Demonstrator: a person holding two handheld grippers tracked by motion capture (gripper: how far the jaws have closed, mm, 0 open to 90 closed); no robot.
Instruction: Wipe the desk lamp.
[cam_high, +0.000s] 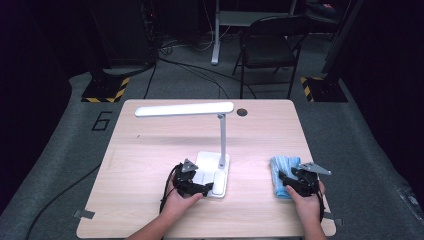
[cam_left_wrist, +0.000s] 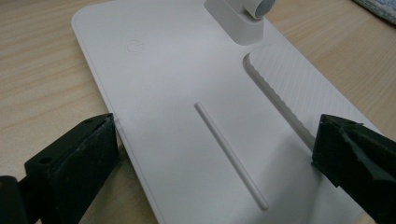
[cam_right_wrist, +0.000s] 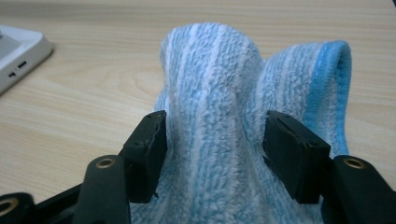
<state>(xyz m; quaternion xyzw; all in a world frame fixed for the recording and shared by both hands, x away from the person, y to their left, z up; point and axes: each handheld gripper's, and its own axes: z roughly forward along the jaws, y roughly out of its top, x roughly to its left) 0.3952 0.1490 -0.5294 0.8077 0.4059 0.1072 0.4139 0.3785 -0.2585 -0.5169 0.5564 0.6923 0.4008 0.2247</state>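
Likely the step in hand is steadying the lamp (cam_high: 220, 150) while the cloth (cam_right_wrist: 219, 140) is picked up to wipe it. The left gripper (cam_left_wrist: 212, 154) stands wide, one jaw against the left edge of the base (cam_left_wrist: 187, 93) and the other over its right edge, so the base lies between the jaws. Whether they press it I cannot tell. To do this well, close the jaws squarely on the two long edges, low down, so the smooth plastic cannot slip out sideways, and keep the grip clear of the post (cam_left_wrist: 252, 14) ahead of the jaws.

The right gripper (cam_right_wrist: 215, 149) has its jaws narrowed around a raised fold of the cloth, pads touching both flanks; it looks like a hold, though perhaps not yet a firm one. Pinch more of the fold before lifting, since terry is soft and gives.

The base is a flat white slab with rounded corners, matt, with a thin raised ridge running down its middle, a ribbed recess to the right of it and a faint round mark further ahead. The cloth is looped towelling, pale blue and white in stripes, with a brighter blue bound hem on the right. The table (cam_high: 150, 150) beneath both grippers is light wood grain.
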